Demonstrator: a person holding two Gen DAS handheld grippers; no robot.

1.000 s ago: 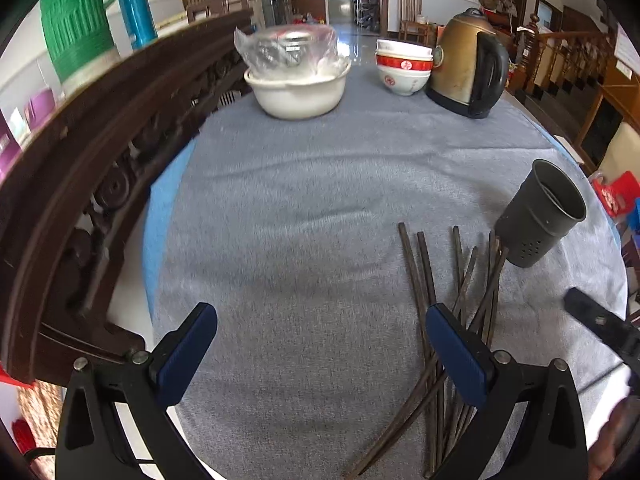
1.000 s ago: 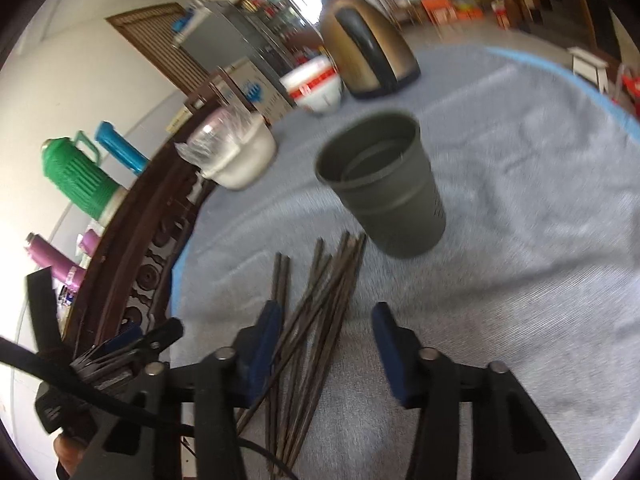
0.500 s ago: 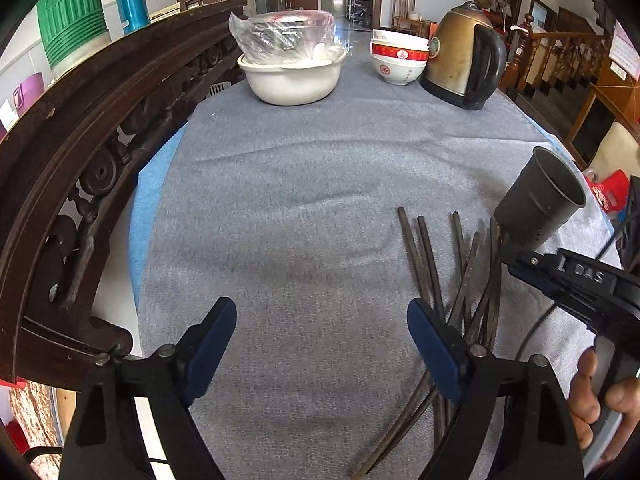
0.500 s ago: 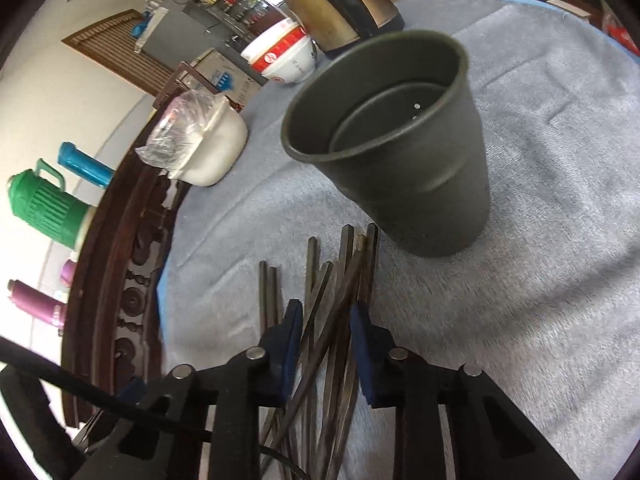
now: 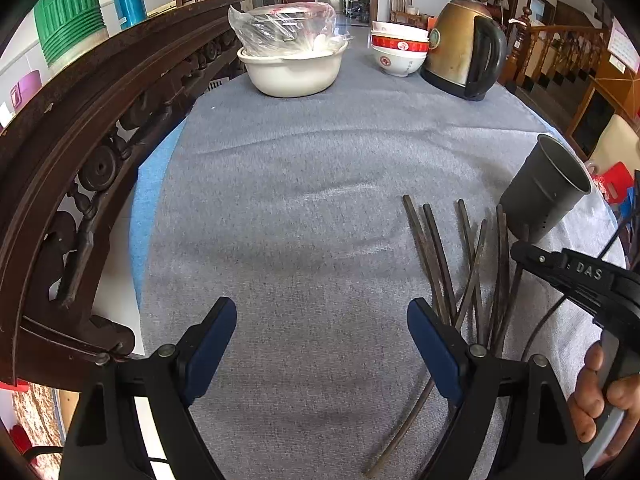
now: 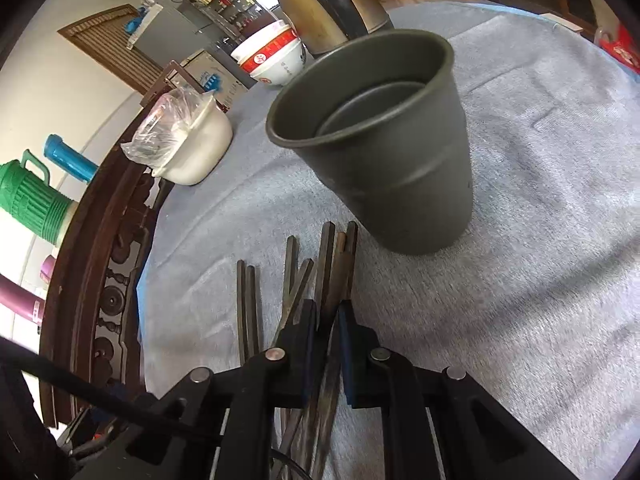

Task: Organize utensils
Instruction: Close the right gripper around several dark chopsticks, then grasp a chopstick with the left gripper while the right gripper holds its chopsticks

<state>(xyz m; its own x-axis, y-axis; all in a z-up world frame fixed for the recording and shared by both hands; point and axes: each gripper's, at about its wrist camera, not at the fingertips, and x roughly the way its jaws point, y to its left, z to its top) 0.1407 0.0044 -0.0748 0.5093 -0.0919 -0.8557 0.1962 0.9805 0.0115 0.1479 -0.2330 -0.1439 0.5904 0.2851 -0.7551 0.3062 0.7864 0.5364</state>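
Dark brown chopsticks [image 6: 328, 264], slender, square-ended, fanned loosely on grey table cloth [image 5: 304, 184], tips just short of dark grey holder cup [image 6: 384, 136] standing upright. Right gripper [image 6: 326, 316] low over the bundle, jaws closing, nearly together, pads pressing on one or two sticks of the pile. Left gripper [image 5: 320, 344] wide open over bare cloth, nothing between pads; bundle just beside its right finger. Versus a second ago: right jaws far narrower, cup larger in right view; left slightly narrower.
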